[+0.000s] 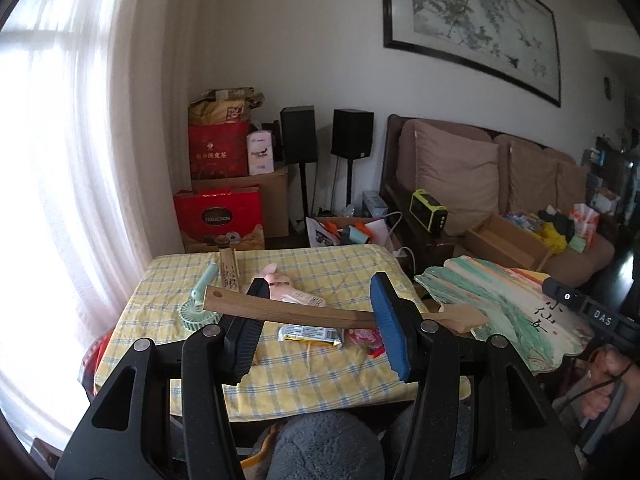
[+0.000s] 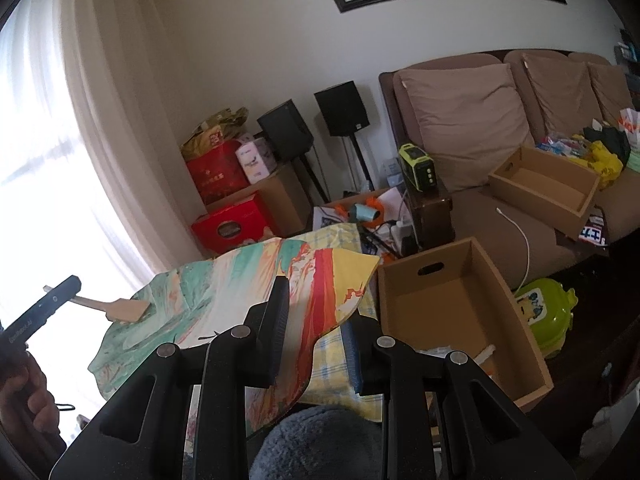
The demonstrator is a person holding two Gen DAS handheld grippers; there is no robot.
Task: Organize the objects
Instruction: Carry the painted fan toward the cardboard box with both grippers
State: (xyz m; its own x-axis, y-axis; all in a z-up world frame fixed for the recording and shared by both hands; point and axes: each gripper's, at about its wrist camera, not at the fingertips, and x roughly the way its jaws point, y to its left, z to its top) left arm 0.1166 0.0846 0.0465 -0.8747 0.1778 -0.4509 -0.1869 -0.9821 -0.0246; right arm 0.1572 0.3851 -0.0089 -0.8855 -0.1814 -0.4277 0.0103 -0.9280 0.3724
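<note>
We carry the fan [image 1: 516,312] between both grippers, left gripper [image 1: 316,320] jaws clenched on its wooden handle [image 1: 288,310], right gripper [image 2: 316,332] jaws clamping its painted leaf above the bench [image 1: 320,380] edge, probably toward the cardboard box [image 2: 460,312]

Red gift box [image 1: 219,216], left of centre: "COLLECTION". Right gripper body [image 1: 592,312], right edge of the left wrist view: "DAS". Painted fan [image 1: 516,312]: brushed Chinese characters, lower right.

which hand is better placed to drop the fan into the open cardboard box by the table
Right, probably. The right gripper clamps the painted fan by its edge, and the open cardboard box sits just beside it. The left gripper holds the fan's wooden handle over the table, farther from the box.
</note>
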